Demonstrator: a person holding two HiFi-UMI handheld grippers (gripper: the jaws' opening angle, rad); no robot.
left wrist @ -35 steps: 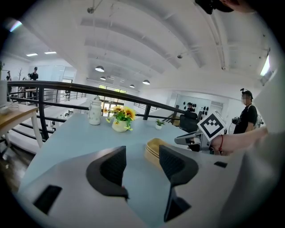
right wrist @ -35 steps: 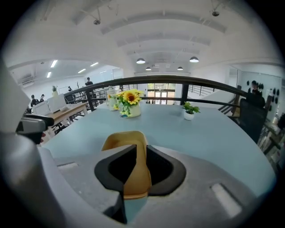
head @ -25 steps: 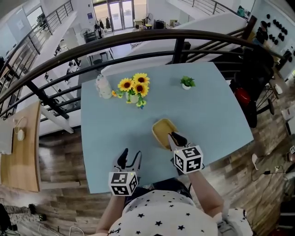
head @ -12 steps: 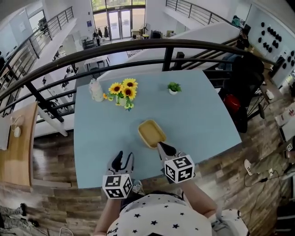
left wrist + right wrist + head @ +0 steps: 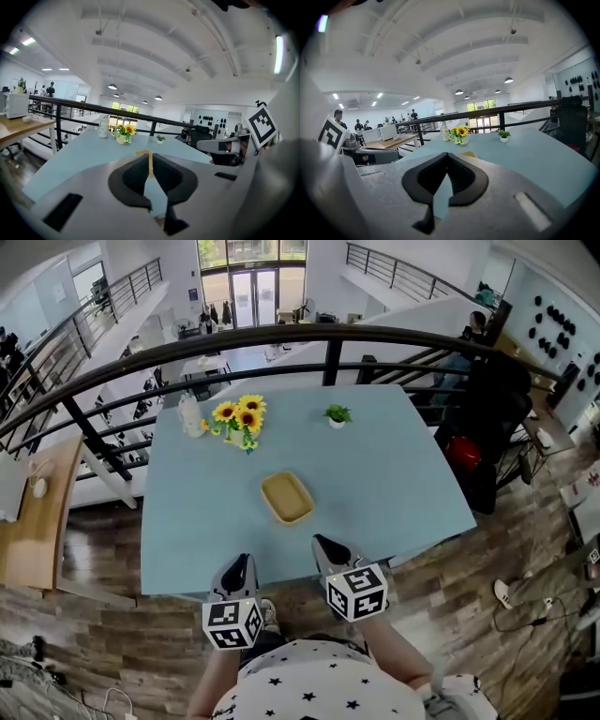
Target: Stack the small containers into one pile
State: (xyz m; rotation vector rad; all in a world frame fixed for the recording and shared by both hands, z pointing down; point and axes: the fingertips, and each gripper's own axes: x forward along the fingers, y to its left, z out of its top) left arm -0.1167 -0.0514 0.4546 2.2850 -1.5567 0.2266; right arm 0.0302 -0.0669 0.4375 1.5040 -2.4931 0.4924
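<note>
Jaws of the left gripper [image 5: 236, 563] are closing, almost together, with nothing between them; those of the right gripper [image 5: 323, 545] are pressed together, empty. Both sit at the near edge of a pale blue counter [image 5: 394, 474] beside a black balcony railing [image 5: 281, 338] in an open hall. One shallow yellow rectangular container [image 5: 286, 497] lies apart at their 12 o'clock. Beyond stand one sunflower vase [image 5: 239, 418], one small potted plant [image 5: 337, 415] and one white bottle [image 5: 191, 414].

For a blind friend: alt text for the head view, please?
A yellow container sits untouched on a blue table. At the near edge, the left gripper is closing its jaws on nothing; the right gripper is shut, empty.
</note>
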